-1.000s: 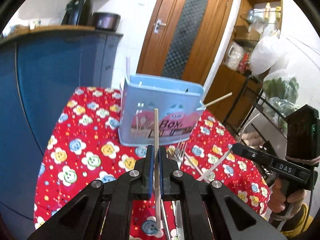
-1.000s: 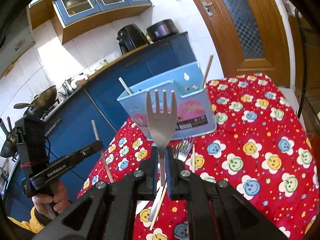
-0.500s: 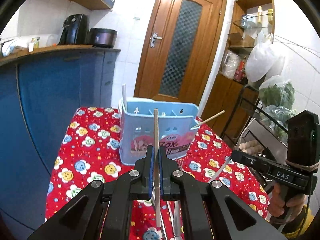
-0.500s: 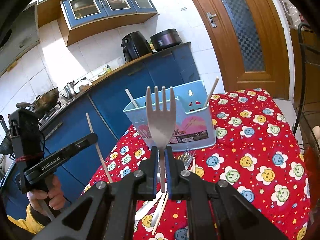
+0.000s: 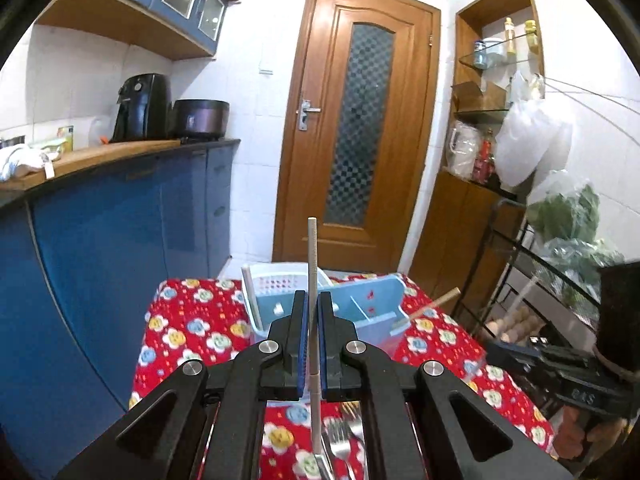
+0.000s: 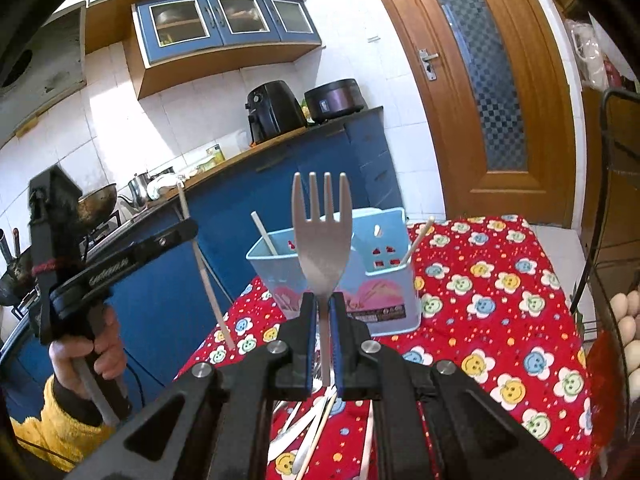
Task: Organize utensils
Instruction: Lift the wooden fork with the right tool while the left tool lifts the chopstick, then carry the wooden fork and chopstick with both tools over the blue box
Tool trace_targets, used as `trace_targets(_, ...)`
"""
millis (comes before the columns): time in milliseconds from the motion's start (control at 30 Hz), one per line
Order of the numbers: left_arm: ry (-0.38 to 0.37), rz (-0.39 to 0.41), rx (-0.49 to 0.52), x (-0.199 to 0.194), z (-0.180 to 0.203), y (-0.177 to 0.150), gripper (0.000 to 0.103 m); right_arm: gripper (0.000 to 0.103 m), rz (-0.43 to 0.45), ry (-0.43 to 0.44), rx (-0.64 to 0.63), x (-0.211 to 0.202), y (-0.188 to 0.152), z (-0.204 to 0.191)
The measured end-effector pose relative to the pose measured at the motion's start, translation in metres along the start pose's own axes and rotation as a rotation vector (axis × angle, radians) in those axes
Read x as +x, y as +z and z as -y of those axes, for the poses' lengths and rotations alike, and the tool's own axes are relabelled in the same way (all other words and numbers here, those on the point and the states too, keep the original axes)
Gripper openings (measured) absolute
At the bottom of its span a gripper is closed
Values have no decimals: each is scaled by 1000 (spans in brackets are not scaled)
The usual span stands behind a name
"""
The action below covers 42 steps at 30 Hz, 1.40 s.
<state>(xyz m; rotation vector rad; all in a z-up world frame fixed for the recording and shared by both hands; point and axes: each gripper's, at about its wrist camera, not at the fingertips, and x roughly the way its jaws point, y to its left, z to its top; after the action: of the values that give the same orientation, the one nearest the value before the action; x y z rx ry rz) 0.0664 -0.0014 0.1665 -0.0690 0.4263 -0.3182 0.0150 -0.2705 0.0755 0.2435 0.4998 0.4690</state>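
Observation:
My left gripper [image 5: 313, 300] is shut on a pale chopstick [image 5: 312, 248] that stands upright between its pads. Just beyond it the light blue utensil holder [image 5: 368, 300] shows its open compartments, with one chopstick [image 5: 436, 304] leaning out to the right. My right gripper [image 6: 322, 300] is shut on the neck of a silver fork [image 6: 322, 232], tines up, in front of the holder [image 6: 380, 280]. The left gripper [image 6: 188, 232] appears at the left of the right wrist view, its chopstick [image 6: 208, 280] slanting down. Loose forks [image 5: 340, 436] and other utensils [image 6: 312, 420] lie on the table below.
A red flowered tablecloth [image 6: 500, 280] covers the table. A blue counter [image 5: 120, 220] runs along the left, and a wooden door [image 5: 360, 140] stands behind. A wire rack with eggs [image 6: 624, 320] is at the right. A hand in a yellow sleeve [image 6: 92, 344] grips the left tool.
Both grippers have risen with the chopstick and the fork still held. The holder now sits lower in both views, and its open top shows from above.

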Motion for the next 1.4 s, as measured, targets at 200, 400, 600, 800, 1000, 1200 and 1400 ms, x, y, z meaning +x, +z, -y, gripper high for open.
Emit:
trace_targets(200,15,41,-45,19,-11,36,4,8,7,-7,-8,1,8,2)
trace_targets(400,45,91,-57,38,-17,63,4,8,8,-14,-7,3,10,8)
trace_targets(600,82,82,-49,66,-18,62,4,8,9,-29,-6,7,17,15)
trace_targets(800,62,68,-84,80,-24,61,4,8,22,-38,-20,10,28,17)
trace_targets(1000,44,119,-61,70,-16,70,4,8,52,-36,-36,13,42,15)
trace_targets(1200,66,151,-30,70,-10,68,4,8,110,-65,-57,20,64,14)
trace_targets(1400,70,129,-54,84,-14,61,4,8,140,-115,-98,44,79,14)
